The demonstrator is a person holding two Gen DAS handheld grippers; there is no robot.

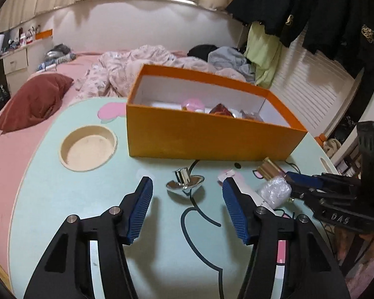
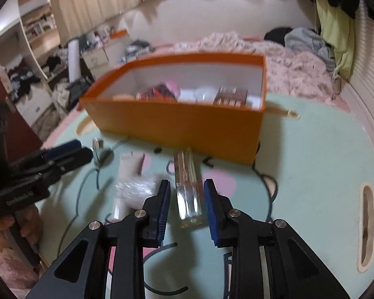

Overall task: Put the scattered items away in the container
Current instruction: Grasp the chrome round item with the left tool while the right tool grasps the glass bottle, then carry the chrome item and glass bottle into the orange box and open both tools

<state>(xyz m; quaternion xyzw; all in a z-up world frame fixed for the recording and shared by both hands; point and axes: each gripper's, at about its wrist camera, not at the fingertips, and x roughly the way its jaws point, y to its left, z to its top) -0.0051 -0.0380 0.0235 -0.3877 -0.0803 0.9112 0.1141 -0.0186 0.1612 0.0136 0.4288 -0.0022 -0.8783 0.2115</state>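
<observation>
Vial is lying on the table just before the box, its long axis pointing at the box, between the right gripper's narrowly spread jaws, while the left gripper, spread wider, is straddling a chrome knob.

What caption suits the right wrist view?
Right claw straddling a clear glass bottle lying before the orange box, pads not yet pressing.
</observation>
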